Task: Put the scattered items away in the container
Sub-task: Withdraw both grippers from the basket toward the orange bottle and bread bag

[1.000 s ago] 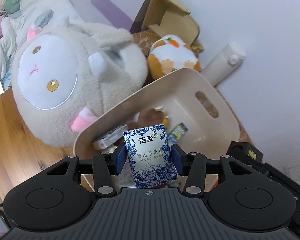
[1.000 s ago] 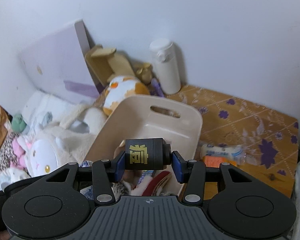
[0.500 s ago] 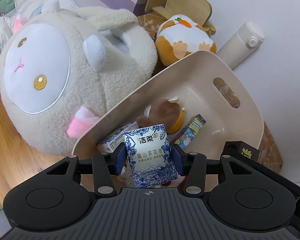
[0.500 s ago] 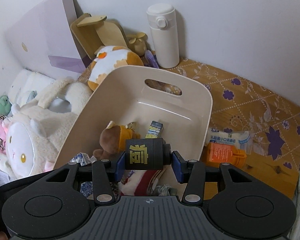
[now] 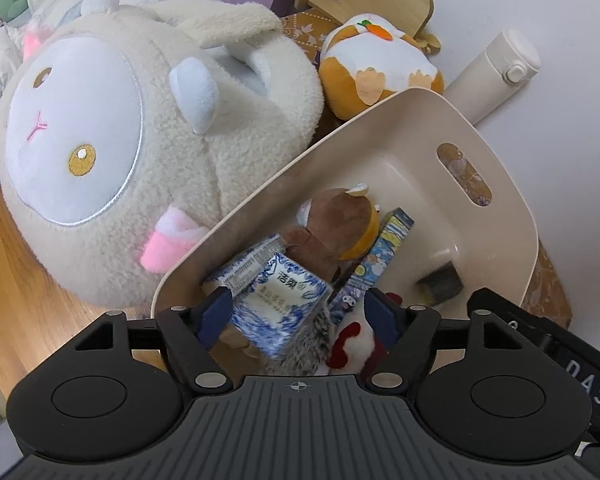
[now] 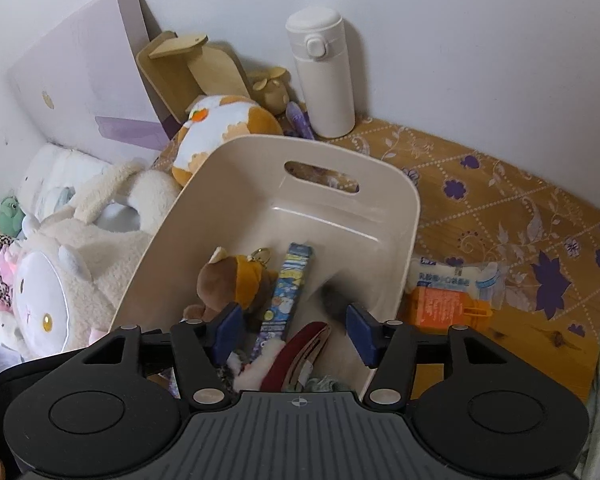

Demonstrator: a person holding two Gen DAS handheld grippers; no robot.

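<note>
In the left wrist view, a big cream plush sheep with a white face and pink ear tips (image 5: 112, 168) fills the left half and leans against the side wall of the cream plastic bin with a cut-out handle (image 5: 512, 200). Behind the bin sit an orange-and-white plush with a carrot on its head (image 5: 380, 64) and a white flip-top flask (image 5: 496, 68). The left gripper (image 5: 300, 312) hangs over the near end of the bin; its jaws have just been opening and now stand released, with the blue-and-white packet of tissues (image 5: 280, 304) tilted between the pads, free of the right pad and lying on the heap inside. Beside it in the bin lie a brown plush bear (image 5: 336, 224), a long blue cartoon-printed box (image 5: 380, 256) and a small dark block (image 5: 440, 284), blurred, near the right wall.

In the right wrist view, the same bin (image 6: 404, 240) sits on a yellow cloth with purple flowers (image 6: 520, 216). The right gripper (image 6: 296, 328) is over the bin, its jaws also just opened and nothing between them; a dark blur (image 6: 334, 300) shows just beyond the right pad. Right of the bin, on the cloth, lie a clear packet of wipes (image 6: 460, 280) and an orange packet (image 6: 440, 304), touching each other.
</note>
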